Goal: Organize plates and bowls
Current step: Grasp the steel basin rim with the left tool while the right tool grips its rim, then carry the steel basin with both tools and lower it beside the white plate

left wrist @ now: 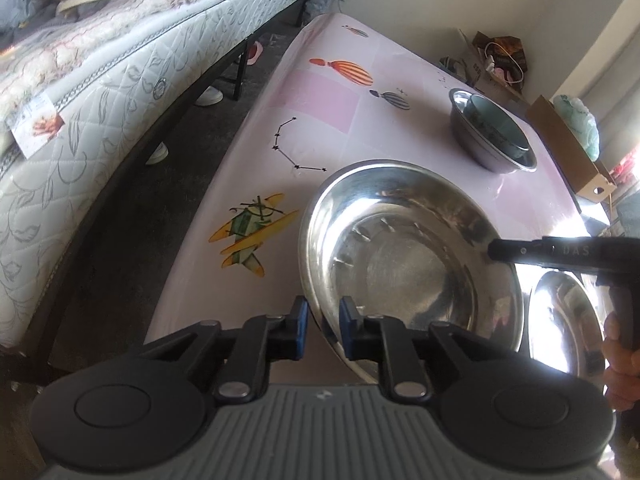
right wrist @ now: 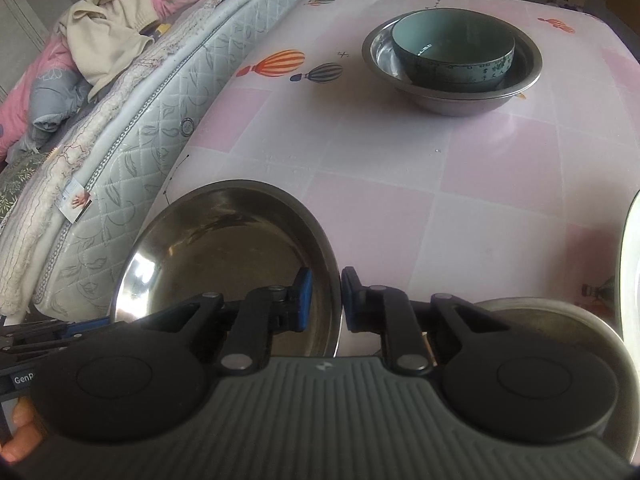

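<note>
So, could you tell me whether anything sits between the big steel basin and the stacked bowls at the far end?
Nothing visible: the tablecloth lies bare between the big steel basin, clamped by both grippers, and the stacked bowls.

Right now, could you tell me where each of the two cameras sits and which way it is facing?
Left wrist view: rides on the left gripper, angled down over the pink table; its pads clamp the near rim of the large steel bowl; the right gripper and a hand show at right.
Right wrist view: rides on the right gripper, angled down across the table; its pads clamp that bowl's right rim.
Shared: that bowl, the bed, and the teal bowl nested in a steel bowl.
</note>
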`<state>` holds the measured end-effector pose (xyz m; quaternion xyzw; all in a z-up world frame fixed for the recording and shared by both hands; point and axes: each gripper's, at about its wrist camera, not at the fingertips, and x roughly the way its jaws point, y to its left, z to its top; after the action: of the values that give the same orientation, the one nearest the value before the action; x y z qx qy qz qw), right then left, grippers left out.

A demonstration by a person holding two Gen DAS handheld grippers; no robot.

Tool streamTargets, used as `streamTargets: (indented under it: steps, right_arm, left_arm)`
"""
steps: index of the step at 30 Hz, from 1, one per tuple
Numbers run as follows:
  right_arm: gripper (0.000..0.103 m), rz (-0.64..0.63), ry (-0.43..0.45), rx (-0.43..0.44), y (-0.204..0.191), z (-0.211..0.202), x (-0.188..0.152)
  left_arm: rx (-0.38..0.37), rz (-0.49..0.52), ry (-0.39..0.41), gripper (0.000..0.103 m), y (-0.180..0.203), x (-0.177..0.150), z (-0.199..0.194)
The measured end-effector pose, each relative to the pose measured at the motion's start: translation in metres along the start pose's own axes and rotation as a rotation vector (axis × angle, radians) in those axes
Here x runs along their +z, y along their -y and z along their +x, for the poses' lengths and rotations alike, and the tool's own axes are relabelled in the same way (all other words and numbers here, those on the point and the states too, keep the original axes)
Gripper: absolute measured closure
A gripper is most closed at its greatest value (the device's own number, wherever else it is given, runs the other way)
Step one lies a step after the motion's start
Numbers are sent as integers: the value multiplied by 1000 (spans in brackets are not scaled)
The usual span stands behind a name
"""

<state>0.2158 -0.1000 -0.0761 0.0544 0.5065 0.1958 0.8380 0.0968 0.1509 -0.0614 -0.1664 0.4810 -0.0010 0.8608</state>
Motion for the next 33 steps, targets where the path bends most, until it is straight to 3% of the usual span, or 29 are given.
streamTargets:
  steps: [17,33]
  right_arm:
    - [94,35,-13,22,2,12,4]
    - [94,23,-31,31,-5,25,4]
  left_arm:
    - [18,5,39,89,-2,3,-1]
    - [46,42,-5,86,0,3,14]
